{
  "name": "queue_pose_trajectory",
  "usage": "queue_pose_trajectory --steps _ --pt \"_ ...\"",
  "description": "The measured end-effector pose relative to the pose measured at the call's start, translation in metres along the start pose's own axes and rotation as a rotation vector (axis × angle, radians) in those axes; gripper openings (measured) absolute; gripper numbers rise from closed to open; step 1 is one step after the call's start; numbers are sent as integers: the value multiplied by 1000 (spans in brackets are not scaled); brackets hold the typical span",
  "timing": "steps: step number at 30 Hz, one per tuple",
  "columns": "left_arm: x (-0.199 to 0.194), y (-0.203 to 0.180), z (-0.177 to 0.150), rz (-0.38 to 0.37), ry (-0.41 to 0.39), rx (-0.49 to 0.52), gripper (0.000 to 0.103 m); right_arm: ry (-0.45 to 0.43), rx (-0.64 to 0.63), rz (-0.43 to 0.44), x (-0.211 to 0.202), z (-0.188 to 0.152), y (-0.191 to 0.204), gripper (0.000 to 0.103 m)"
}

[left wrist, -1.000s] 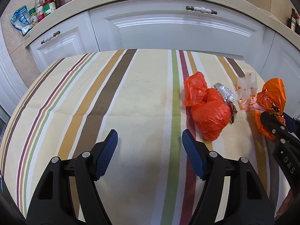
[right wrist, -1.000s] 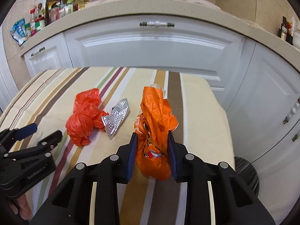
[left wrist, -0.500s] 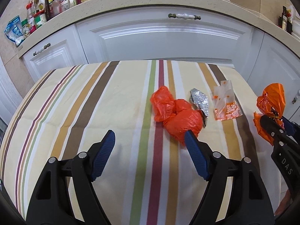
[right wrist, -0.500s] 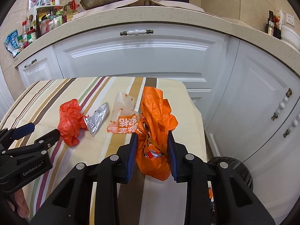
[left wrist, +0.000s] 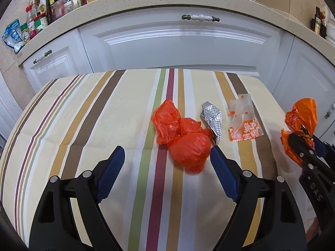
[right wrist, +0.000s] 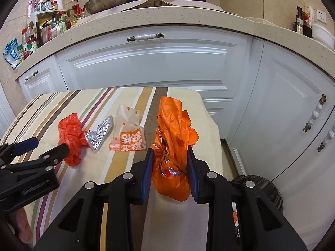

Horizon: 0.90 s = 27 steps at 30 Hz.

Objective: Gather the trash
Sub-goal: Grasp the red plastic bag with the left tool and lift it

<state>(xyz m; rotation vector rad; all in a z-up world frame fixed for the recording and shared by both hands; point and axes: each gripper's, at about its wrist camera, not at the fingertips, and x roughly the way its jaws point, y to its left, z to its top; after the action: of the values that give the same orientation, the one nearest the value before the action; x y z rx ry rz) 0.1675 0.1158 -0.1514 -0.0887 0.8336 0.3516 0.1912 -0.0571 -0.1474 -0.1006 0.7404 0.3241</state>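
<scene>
Right gripper [right wrist: 169, 167] squeezing orange bag [right wrist: 174, 144]; left gripper [left wrist: 167, 167] wide, just been opening (nothing held), red bag [left wrist: 182, 140] at twelve o'clock.

Wrist views downward, sharing table [left wrist: 117, 104]

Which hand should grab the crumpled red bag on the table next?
Left. The left hand-held gripper is open, with the red bag just ahead between its fingers. The right hand-held gripper is shut on the orange bag.
</scene>
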Motion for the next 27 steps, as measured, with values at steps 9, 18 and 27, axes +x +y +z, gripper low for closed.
queue_pose_trajectory --steps 9,18,27 --pt "18 -4 8 -2 12 -9 82 14 0 2 6 0 -2 31" --pt "15 0 15 -5 -9 -24 82 15 6 5 9 0 -2 31" --pt "30 3 15 -19 16 -18 66 26 1 9 11 0 -4 31"
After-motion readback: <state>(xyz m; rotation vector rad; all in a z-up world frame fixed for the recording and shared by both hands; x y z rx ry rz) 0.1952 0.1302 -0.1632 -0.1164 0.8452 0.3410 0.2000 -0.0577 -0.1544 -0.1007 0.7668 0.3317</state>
